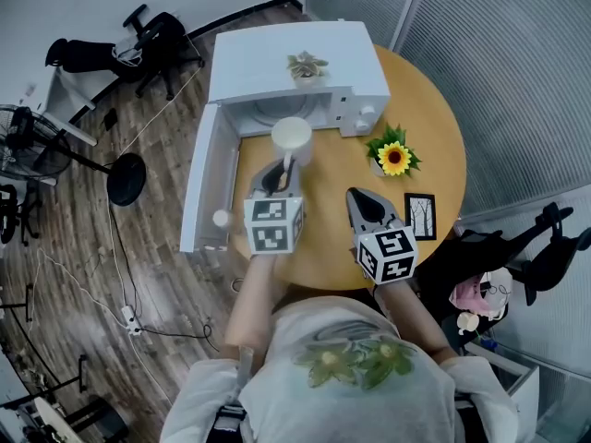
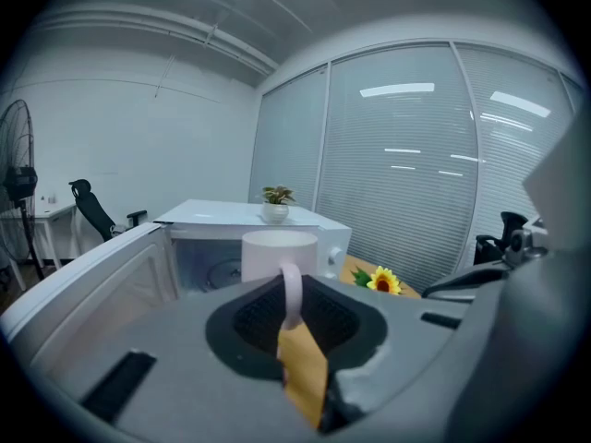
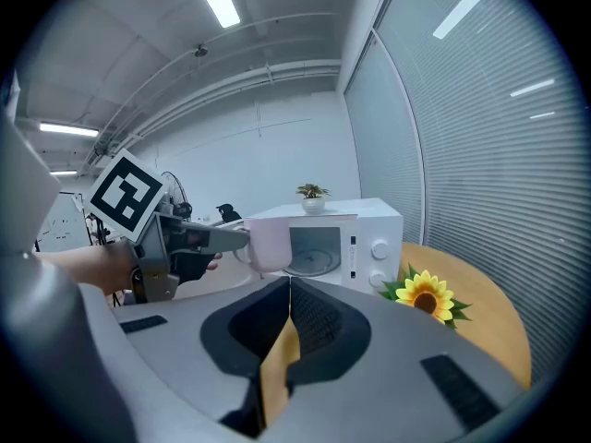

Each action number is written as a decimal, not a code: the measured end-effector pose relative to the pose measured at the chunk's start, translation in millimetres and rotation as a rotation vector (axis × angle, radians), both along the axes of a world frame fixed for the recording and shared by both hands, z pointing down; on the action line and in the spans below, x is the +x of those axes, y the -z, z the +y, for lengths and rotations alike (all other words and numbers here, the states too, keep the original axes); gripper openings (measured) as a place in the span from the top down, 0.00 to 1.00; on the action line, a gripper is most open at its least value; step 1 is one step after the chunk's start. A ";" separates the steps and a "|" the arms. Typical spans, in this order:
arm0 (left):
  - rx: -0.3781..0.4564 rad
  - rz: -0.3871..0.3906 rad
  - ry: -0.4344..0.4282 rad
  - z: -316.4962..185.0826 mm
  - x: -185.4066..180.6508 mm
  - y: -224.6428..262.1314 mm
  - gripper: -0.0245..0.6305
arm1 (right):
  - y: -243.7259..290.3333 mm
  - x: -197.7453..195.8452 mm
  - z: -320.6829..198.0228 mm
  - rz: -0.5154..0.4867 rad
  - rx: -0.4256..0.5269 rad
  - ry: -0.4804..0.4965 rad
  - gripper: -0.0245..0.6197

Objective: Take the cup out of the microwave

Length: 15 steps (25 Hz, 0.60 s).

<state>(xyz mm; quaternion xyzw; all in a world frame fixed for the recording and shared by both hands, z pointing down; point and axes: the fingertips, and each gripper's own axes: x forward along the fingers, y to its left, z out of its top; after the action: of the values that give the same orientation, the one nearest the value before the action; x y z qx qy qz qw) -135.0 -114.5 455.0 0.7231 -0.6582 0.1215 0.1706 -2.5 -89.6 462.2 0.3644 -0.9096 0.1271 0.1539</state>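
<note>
- The cup (image 1: 291,139) is held upright, just in front of the mouth of the microwave (image 1: 305,86). In the right gripper view it (image 3: 266,245) is seen hanging before the cavity, off the bench (image 1: 434,127).
- Its handle (image 2: 291,289) is pinched between the jaws of the left gripper (image 1: 280,172). The cup body lies straight ahead of those jaws, the handle is turned back toward them, and the long axis is vertical.
- The door (image 1: 205,187) is swung open on the left, close beside the left gripper.
- The sunflower (image 1: 394,158) is set on the bench to the right of the cup, near the microwave's knob side.
- The right gripper (image 1: 356,197) is held over the bench further right, apart from the cup. Its jaws are pressed together with nothing between them.
- The cup is judged to be nearly or fully out. What remains is likely a straight pull back from the mouth by the left hand, which alone has the cup.
- That path is bounded by the door on one side and the sunflower on the other. With only the handle gripped, tilting is the risk to be watched.
</note>
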 end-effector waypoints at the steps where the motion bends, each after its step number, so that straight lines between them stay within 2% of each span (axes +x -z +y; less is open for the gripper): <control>1: 0.001 0.000 0.000 2.5 0.3 -1.0 0.88 | -1.1 -0.7 1.4 0.001 -0.002 0.004 0.94; 15: 0.039 0.001 -0.011 29.0 9.3 5.9 0.88 | -3.8 -5.2 10.3 0.002 -0.007 0.028 0.94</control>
<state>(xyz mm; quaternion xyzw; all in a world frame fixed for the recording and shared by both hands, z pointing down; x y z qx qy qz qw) -125.8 -85.6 449.0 0.7300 -0.6563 0.1094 0.1560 -7.7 -79.3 465.9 0.3512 -0.9140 0.1277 0.1579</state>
